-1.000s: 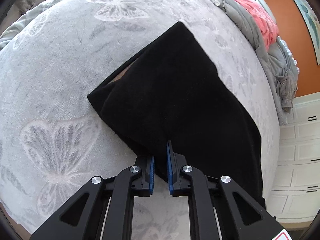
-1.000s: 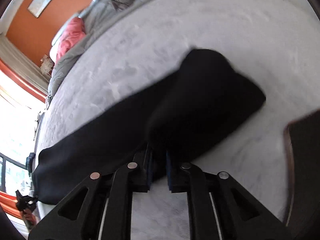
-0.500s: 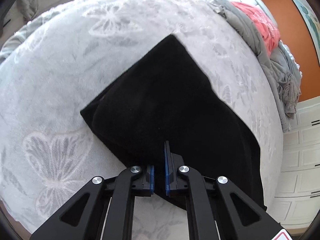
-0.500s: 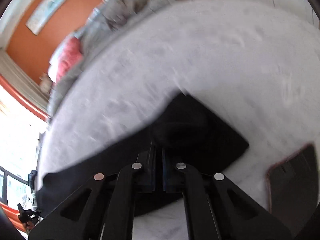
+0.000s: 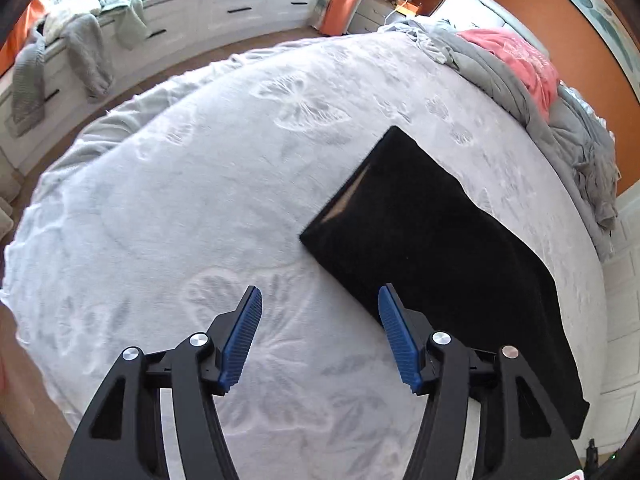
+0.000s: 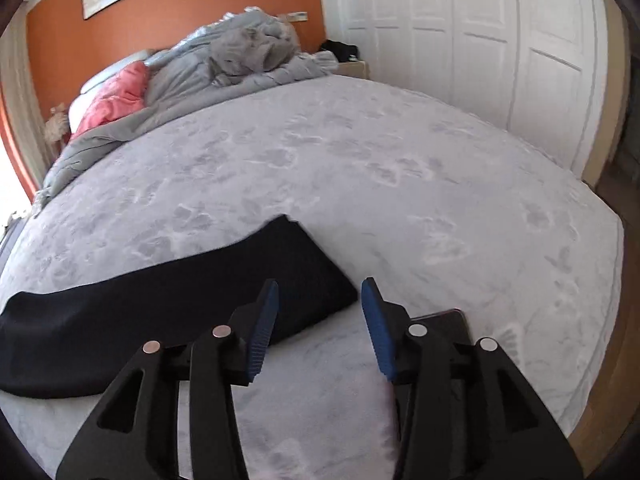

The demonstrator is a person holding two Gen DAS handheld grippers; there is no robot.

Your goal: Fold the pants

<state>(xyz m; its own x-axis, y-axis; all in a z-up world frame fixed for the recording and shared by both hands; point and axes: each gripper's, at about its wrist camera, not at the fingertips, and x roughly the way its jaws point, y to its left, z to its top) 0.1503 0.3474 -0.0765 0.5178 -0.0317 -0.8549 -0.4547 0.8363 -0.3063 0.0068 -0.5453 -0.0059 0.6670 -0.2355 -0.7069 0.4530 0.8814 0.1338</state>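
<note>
- The black pants lie flat in a long folded strip on a pale grey bedspread embossed with butterflies, occupying the right half of the left wrist view.
- The left gripper hangs above the bedspread with its blue-padded fingers spread wide and nothing between them; its right finger sits over the near edge of the pants, though contact cannot be judged.
- In the right wrist view, the same pants run from the far left edge to a folded end near centre.
- The right gripper is likewise parted and empty, its left finger overlapping the folded end of the pants.
- A dark flat object lies on the bedspread just behind the right gripper's right finger, mostly hidden.
- A rumpled grey duvet and a pink cloth are heaped at the far end of the bed against an orange wall.
- White wardrobe doors stand at far right.
</note>
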